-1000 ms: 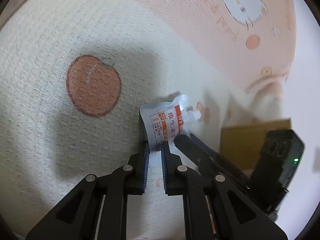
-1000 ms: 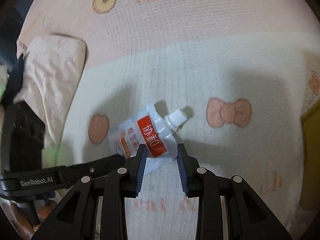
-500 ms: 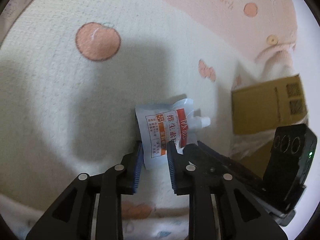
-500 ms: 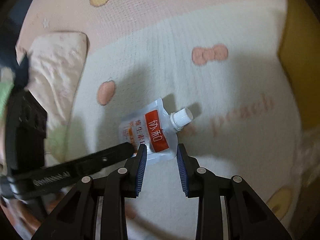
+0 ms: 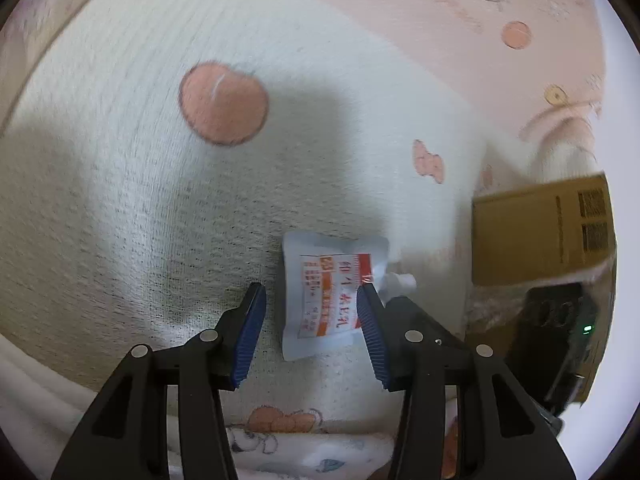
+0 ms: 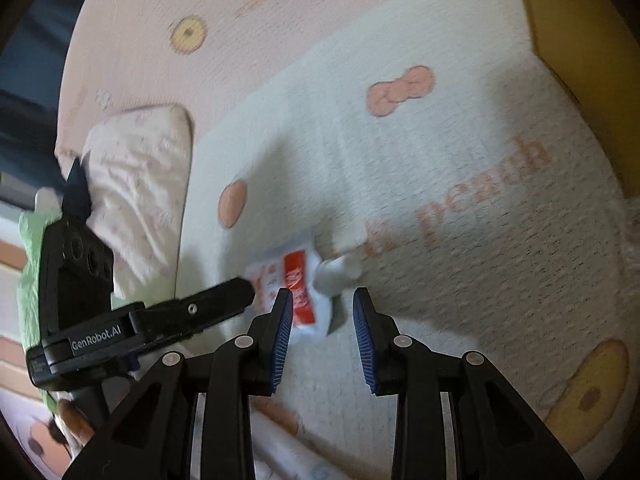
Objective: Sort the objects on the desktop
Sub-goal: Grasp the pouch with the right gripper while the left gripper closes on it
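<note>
so the left gripper (image 5: 311, 322) fingers are opening, spout pouch (image 5: 332, 294) lying loose between them on the blanket (image 5: 120, 200). right gripper (image 6: 320, 330) fingers apart, unclamped at the pouch's spout end, likely to take over.

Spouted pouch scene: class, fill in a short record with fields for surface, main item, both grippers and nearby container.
surface: cream and pink blanket printed with peaches and bows
main item: white spouted pouch with red label, lying flat
cap: white, pointing toward the cardboard box
left gripper: jaws opening, pouch between them, pads clear of it
right gripper: open, over the pouch's spout end, not gripping
</note>
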The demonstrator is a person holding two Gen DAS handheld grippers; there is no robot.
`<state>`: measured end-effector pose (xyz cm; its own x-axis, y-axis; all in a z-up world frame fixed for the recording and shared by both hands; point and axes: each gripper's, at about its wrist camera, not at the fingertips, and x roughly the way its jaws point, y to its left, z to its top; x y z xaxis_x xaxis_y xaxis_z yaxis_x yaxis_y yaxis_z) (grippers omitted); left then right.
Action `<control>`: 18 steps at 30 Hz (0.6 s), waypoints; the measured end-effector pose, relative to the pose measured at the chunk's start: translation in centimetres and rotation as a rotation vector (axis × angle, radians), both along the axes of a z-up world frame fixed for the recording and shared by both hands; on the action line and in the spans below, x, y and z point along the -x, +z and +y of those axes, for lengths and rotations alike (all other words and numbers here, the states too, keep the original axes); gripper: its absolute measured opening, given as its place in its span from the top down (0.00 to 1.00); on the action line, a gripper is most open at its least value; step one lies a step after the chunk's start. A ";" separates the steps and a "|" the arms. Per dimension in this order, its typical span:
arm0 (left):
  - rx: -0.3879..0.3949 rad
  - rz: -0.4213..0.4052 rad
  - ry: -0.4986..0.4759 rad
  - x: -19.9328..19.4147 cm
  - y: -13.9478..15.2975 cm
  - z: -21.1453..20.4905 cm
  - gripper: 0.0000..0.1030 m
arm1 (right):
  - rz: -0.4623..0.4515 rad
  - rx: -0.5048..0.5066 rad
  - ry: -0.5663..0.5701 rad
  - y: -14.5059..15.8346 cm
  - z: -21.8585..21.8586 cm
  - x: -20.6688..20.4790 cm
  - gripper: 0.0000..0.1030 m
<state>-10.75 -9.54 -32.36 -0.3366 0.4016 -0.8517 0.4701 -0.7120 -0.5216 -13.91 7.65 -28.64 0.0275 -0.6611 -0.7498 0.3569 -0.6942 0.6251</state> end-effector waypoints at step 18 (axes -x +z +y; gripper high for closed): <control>-0.082 0.055 0.109 -1.1 -0.6 -0.7 0.50 | -0.203 0.240 -0.198 -3.5 2.0 0.9 0.74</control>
<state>-9.66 -10.29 -32.94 -0.4276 0.4274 -0.7966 0.5114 -0.6123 -0.6030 -14.81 9.60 -32.15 0.0135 -0.8247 -0.5654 0.0823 -0.5627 0.8226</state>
